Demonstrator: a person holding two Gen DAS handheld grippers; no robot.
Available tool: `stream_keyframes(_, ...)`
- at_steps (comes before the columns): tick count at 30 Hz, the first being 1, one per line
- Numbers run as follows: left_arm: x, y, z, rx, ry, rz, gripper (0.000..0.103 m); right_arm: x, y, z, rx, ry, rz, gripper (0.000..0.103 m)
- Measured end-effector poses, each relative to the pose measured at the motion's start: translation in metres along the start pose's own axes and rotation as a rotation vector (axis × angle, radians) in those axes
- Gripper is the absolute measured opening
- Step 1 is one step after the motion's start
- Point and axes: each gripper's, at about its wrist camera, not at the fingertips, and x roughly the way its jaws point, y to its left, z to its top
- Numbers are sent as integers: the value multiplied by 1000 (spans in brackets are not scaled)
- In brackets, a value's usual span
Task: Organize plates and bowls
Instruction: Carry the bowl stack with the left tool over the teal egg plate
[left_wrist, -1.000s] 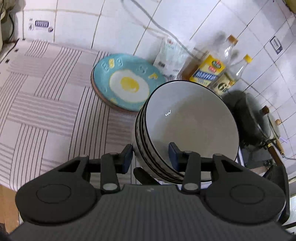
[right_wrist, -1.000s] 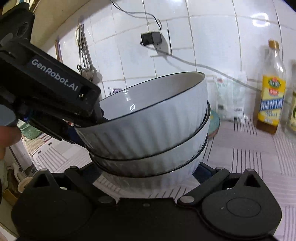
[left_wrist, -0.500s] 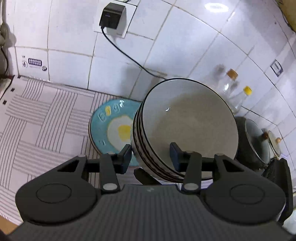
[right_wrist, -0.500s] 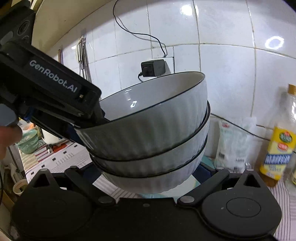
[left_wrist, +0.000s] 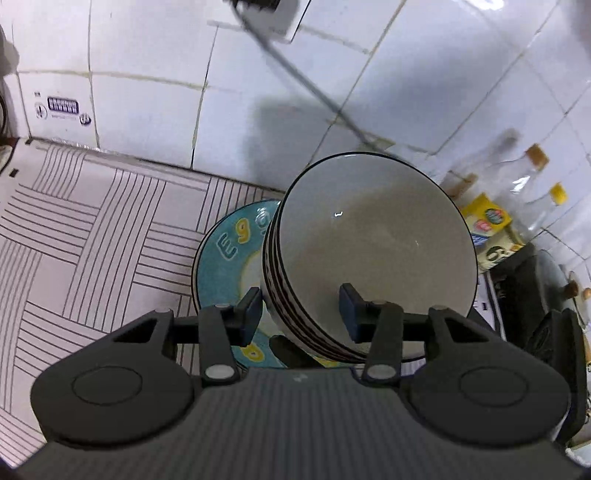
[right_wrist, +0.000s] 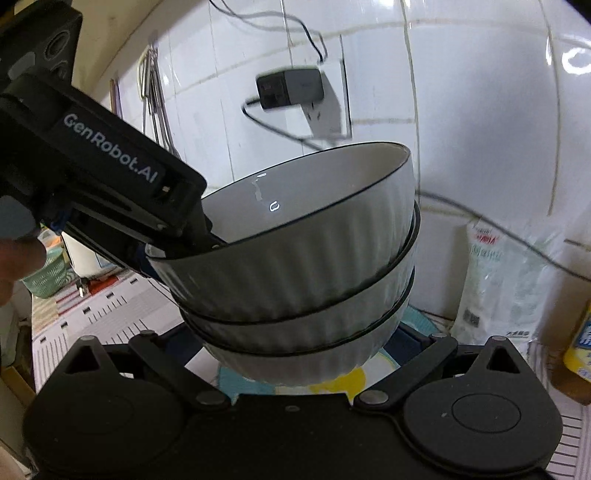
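Stack of three white ribbed bowls (right_wrist: 306, 273) held above blue egg-pattern plate (left_wrist: 225, 254) near tiled wall; left gripper (left_wrist: 301, 314) pinching stack's near rim; right gripper (right_wrist: 295, 354) clamped around lowest bowl; oil bottles (left_wrist: 517, 206) right

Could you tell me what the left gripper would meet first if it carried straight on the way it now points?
Probably the teal egg plate on the striped counter. The left gripper clamps the rim of the stacked bowls, and the plate lies just beyond and below; depth is uncertain.
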Motion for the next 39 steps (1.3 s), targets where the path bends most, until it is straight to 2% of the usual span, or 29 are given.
stream_keyframes(6,25,4,-8,18,-12,25,44,25,-11,-13,-4,49,8,102)
stream_keyframes(14,47,10,-5,19,15,33,44,43,-19,-23,15,84,-1,102)
stream_keyframes(22,55,12,-9,13,28,38,44,51,-13,-27,-19,113,-8,102)
stream_keyframes(33,55,5,-12,34,18,53,45,47,-19,-34,24,109,-13,102)
stream_keyframes(39,55,7,-14,-1,21,57,48,48,-22,-35,31,112,-6,102)
